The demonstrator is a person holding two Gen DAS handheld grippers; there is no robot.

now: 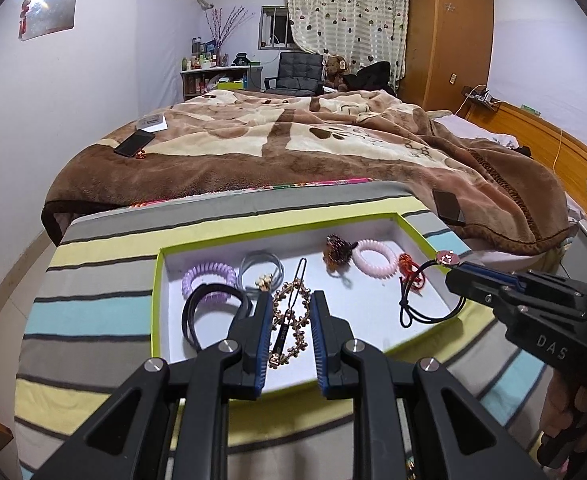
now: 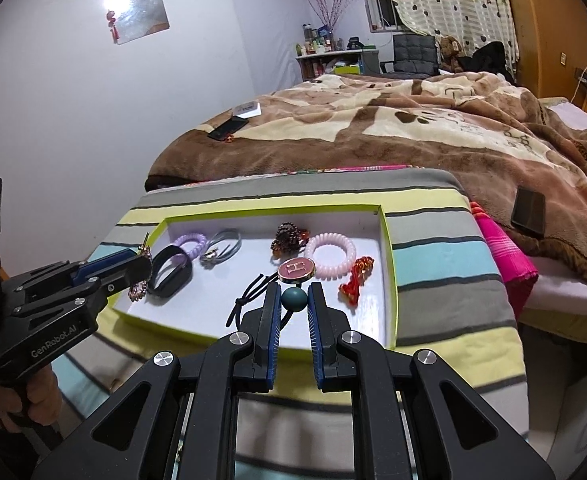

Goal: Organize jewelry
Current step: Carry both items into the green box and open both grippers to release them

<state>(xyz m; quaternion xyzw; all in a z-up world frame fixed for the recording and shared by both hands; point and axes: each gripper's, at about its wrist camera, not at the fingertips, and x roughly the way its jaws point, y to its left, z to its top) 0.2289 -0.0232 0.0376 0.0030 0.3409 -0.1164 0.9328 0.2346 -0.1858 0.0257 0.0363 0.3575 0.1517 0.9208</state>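
Jewelry sits mostly in the shallow tray (image 1: 158,280) below my tools. My left tool (image 1: 291,312) is clenched on the gold chain clip (image 1: 289,320), my right tool (image 2: 293,300) on the black hair tie (image 2: 249,292) with its teal bead and pink H charm (image 2: 296,269). Both pieces hang just above the tray floor, probably for sorting. Beyond lie coil ties and the bed (image 1: 293,140).

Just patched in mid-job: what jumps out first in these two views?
A white tray with a lime rim on the striped cushion, strewn with hair ties. The left gripper holds a gold beaded clip above it; the right gripper holds a black hair tie with a teal bead.
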